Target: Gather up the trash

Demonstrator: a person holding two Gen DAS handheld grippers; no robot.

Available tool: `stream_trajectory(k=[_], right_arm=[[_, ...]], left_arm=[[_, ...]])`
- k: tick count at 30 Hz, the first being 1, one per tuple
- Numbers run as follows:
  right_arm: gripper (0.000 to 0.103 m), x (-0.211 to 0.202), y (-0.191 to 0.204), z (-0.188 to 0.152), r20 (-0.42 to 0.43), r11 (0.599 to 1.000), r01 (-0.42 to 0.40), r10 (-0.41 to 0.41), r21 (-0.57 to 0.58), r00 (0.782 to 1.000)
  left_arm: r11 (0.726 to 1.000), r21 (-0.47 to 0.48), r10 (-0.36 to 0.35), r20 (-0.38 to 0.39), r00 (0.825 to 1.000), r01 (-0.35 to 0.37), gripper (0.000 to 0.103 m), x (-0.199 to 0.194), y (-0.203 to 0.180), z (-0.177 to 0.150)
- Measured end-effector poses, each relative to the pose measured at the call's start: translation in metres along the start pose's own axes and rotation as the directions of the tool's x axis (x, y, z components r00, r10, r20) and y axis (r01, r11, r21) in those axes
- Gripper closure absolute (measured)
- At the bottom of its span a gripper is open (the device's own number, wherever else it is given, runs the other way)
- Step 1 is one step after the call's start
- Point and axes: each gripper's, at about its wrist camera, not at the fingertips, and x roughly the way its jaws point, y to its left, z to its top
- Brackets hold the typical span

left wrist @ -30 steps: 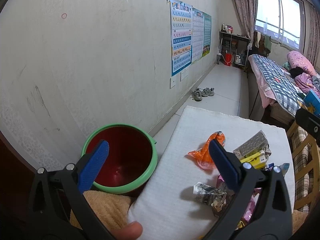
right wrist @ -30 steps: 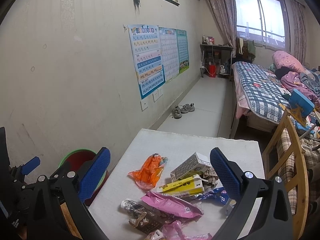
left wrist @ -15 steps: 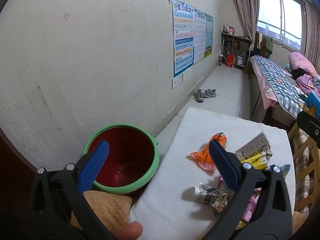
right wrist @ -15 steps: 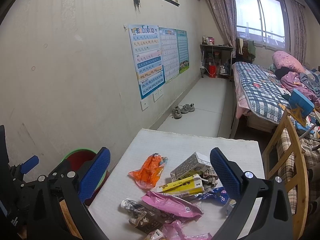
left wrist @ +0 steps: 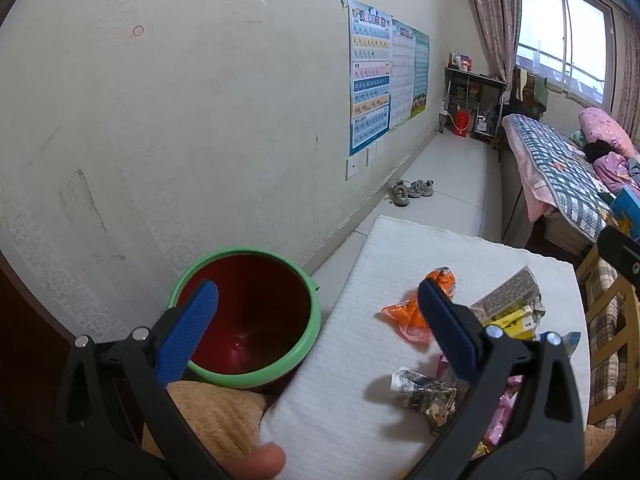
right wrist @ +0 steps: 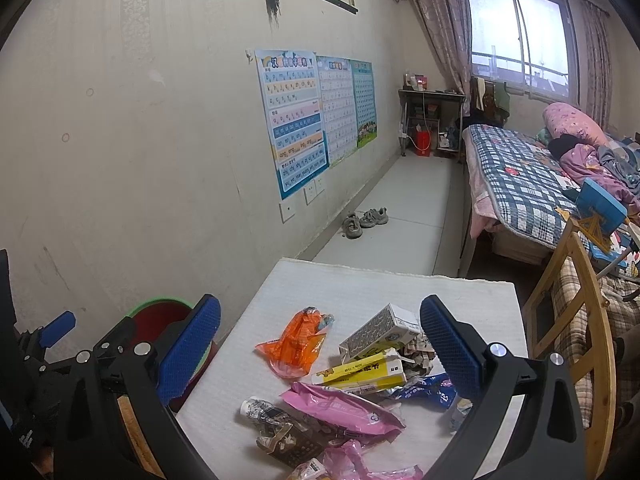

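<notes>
Here the left hand-held gripper (left wrist: pixel 316 316) hangs with its jaws spread wide and empty, one blue pad over the green-rimmed red bin (left wrist: pixel 248 314) and the other over the trash. The right hand-held gripper (right wrist: pixel 320 332) is likewise wide apart, holding nothing above the pile. On the white counter (right wrist: pixel 360 284) lie an orange wrapper (right wrist: pixel 296 344), a grey carton (right wrist: pixel 380 332), a yellow box (right wrist: pixel 360 372) and a pink packet (right wrist: pixel 340 408), clustered together. The bin stands just beside the counter's left edge.

Home bedroom: quilted bed (right wrist: pixel 516 168), shoes (right wrist: pixel 366 222) on floor
</notes>
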Motion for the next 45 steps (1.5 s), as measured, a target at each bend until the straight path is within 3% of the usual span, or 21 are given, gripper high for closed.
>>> stream_trajectory(k=[37, 42, 45], right_arm=[[0.007, 0.0, -0.006, -0.002, -0.003, 1.0, 0.009, -0.009, 0.004, 1.0], [0.007, 0.004, -0.014, -0.011, -0.034, 1.0, 0.004, -0.004, -0.015, 0.999], [0.007, 0.011, -0.018, -0.031, -0.098, 0.998, -0.008, 0.001, -0.064, 0.995]], left_arm=[[1.0, -0.004, 0.005, 0.017, 1.0, -0.005, 0.005, -0.01, 0.002, 0.004], [0.998, 0.062, -0.001, 0.003, 1.0, 0.001, 0.005, -0.003, -0.006, -0.005], [0.991, 0.117, -0.052, -0.049, 0.997, 0.058, 0.005, 0.006, -0.012, -0.024]])
